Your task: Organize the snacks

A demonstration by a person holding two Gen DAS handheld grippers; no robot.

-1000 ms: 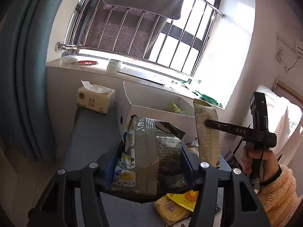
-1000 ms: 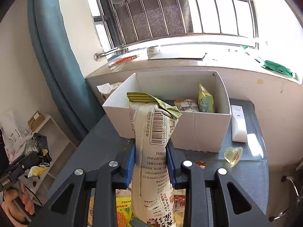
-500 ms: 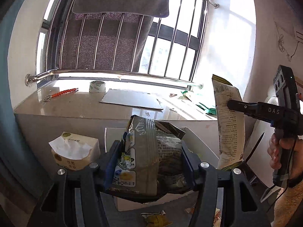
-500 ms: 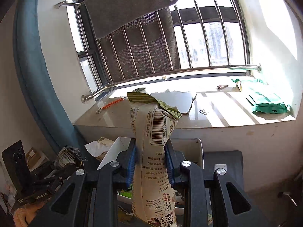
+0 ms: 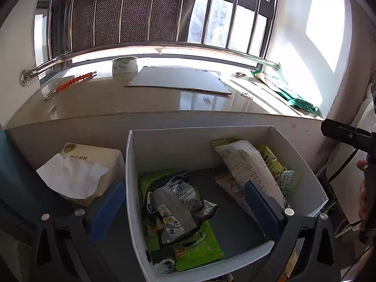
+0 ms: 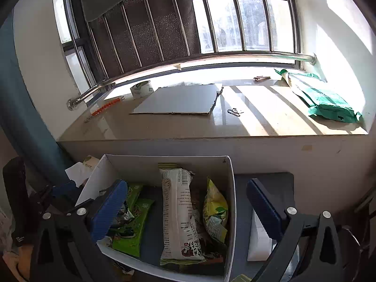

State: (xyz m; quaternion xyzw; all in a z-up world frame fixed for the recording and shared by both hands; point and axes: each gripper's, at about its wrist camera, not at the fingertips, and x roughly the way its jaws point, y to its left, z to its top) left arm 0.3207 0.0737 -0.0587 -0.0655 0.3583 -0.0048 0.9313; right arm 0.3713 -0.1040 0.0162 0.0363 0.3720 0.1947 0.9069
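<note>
1. Below a barred window, a broad stone windowsill point(image 6: 211, 127) runs across the back of the room, carrying a flat cardboard sheet point(image 6: 178, 102), a roll of tape point(image 6: 141, 89) and a green plastic bag point(image 6: 329, 103) in bright sun.
2. Against the sill's front wall stands a dark grey surface point(image 6: 265, 183), with a teal curtain point(image 6: 21, 117) hanging at the far left.
3. On that surface sits an open white cardboard box point(image 5: 131, 188), its far wall close to the sill wall.
4. Inside the box, toward its right half, a long white snack bag point(image 6: 179, 213) with a barcode lies lengthwise, with a yellow-green snack bag point(image 6: 215, 209) just beside it against the right wall.
5. Toward the left half, a crumpled silver snack bag point(image 5: 178, 209) rests on top of flat bright green packets point(image 5: 199, 251); bare dark box floor shows between the two groups.
6. Left of the box, touching or nearly touching its wall, is a tissue pack point(image 5: 82, 171) with a white tissue sticking up.
7. Right of the box lies a small white carton point(image 6: 258, 237) on the surface.
8. Over the box, the left gripper point(image 5: 185, 211) is spread wide and empty, one finger outside the left wall, the other above the white bag.
9. Likewise the right gripper point(image 6: 188, 209) is spread wide and empty, straddling the box's right wall.
</note>
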